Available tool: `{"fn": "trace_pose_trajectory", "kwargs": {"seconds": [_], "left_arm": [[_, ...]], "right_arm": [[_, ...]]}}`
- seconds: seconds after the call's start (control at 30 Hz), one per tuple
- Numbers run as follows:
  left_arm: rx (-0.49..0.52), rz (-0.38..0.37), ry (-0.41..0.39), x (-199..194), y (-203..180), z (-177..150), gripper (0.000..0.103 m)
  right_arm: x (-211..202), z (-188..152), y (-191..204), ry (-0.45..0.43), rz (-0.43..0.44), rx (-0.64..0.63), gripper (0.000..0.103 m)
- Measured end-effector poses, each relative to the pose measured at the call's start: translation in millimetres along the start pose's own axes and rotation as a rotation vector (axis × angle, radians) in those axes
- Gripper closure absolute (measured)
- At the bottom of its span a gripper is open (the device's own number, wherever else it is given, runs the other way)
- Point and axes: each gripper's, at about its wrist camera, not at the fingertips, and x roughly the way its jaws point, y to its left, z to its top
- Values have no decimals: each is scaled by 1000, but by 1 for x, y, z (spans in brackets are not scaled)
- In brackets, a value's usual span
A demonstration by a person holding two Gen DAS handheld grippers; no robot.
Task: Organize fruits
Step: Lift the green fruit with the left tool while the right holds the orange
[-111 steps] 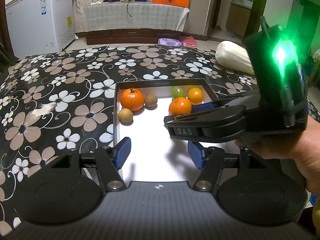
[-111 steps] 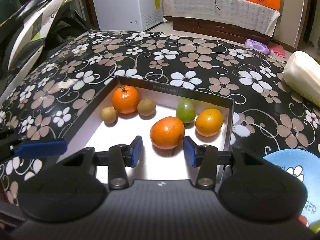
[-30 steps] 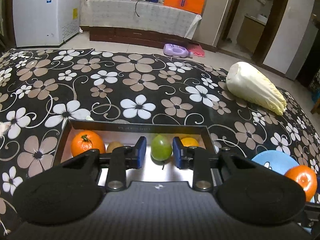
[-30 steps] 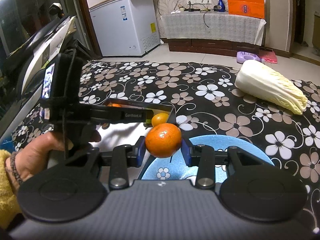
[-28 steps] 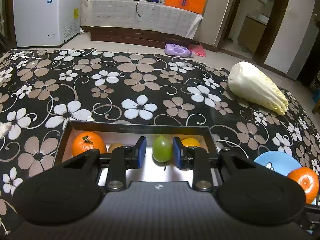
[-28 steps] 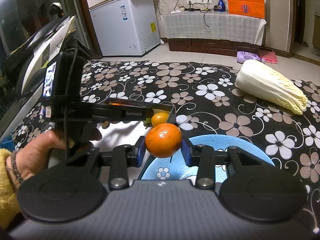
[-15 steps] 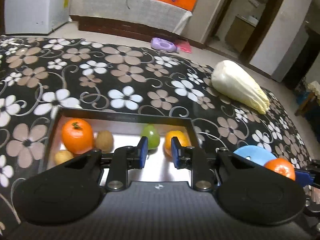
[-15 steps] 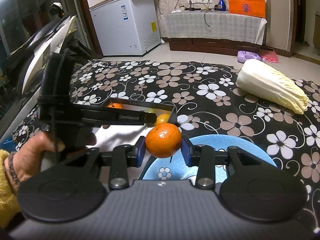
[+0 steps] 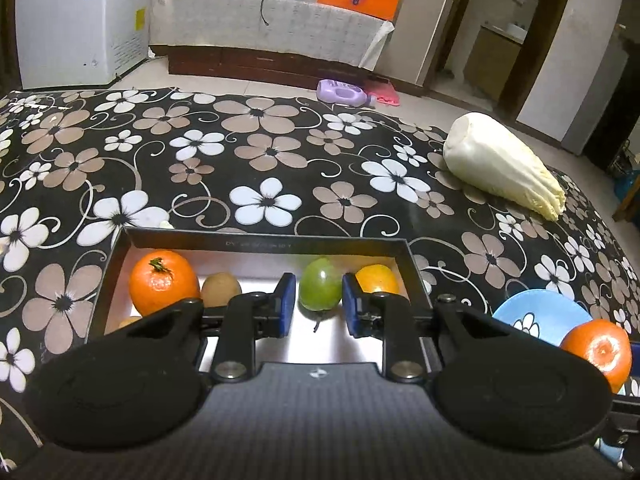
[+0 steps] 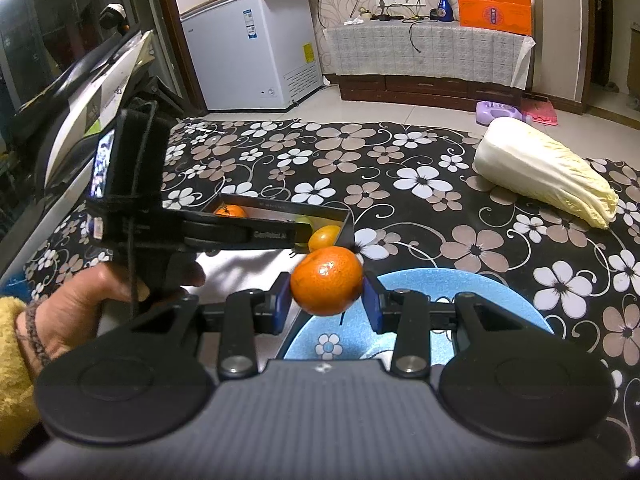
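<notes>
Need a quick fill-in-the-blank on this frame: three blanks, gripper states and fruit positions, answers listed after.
1. The right gripper is shut on a round ____ mandarin.
2. That fruit hangs above the round ____ plate with a flower print.
3. The left gripper is open, its blue pads either side of the ____ oval fruit in the white-floored box with dark walls.

Missing words: orange; blue; green

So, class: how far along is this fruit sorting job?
Done: nothing rests on the blue plate yet. In hand: the right hand-held gripper holds an orange above it; the left hand-held gripper frames the green fruit. Left: five fruits in the box.
</notes>
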Motion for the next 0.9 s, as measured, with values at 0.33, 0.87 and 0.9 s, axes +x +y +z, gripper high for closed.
{"fn": "trace_pose_trajectory", "kwargs": {"seconds": [0.33, 0.87, 0.9], "left_arm": [[-2, -15, 1, -4, 10, -2, 71], [38, 37, -25, 8, -7, -7, 75], [41, 33, -26, 7, -7, -7, 76]], "right_arm": [[-1, 0, -2, -1, 2, 7, 63], [3, -1, 1, 13, 1, -2, 63], [4, -2, 2, 15, 1, -3, 63]]}}
